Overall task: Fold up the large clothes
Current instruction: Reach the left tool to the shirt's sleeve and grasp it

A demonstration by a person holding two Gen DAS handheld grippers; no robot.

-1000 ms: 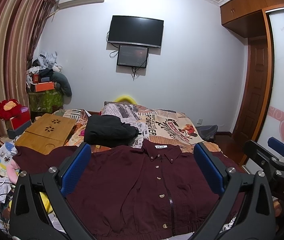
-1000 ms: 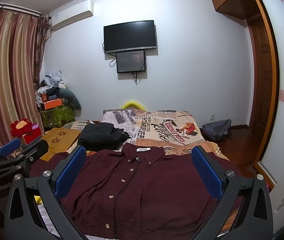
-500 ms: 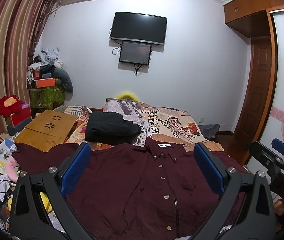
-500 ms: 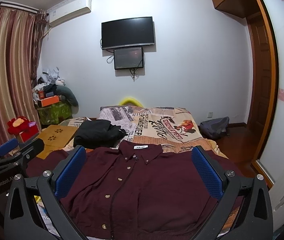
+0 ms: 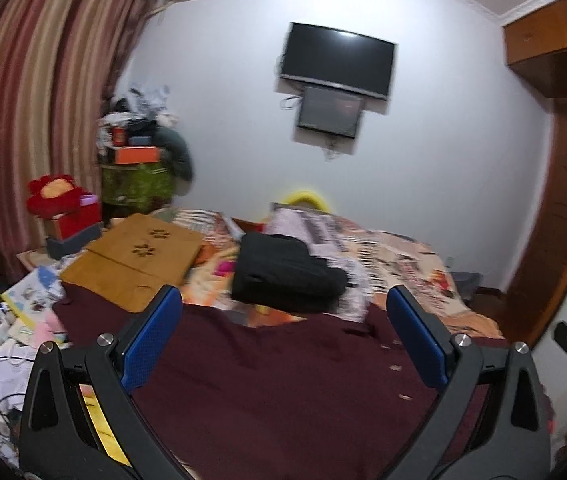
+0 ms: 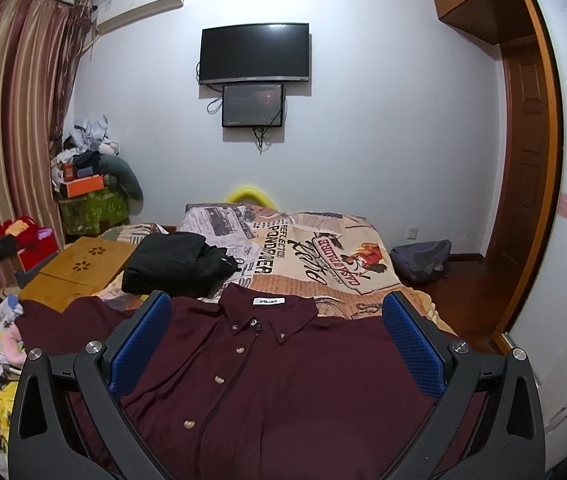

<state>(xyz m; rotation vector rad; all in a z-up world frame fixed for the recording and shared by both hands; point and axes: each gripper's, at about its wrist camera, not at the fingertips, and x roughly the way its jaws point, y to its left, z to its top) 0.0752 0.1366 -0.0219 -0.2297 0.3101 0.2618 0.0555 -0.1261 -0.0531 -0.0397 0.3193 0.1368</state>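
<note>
Shirt (image 6: 283, 380) spread flat, collar far, hem near, sleeve trailing left. Left gripper (image 5: 283, 344) and right gripper (image 6: 277, 340) hover above it, fingers wide, holding nothing; left gripper nearer that sleeve

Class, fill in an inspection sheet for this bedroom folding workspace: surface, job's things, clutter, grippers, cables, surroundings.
Surface: bed with a printed newspaper-pattern cover.
Job's things: maroon shirt spread flat, front up, buttoned, collar toward the wall.
Clutter: black garment beyond the collar; wooden lap table left of it; papers at the bed's left edge.
Grippers: left gripper and right gripper both open above the shirt, holding nothing.
Cables: wires hang beneath the small screen.
Surroundings: wall TV, striped curtain, wooden door.
</note>
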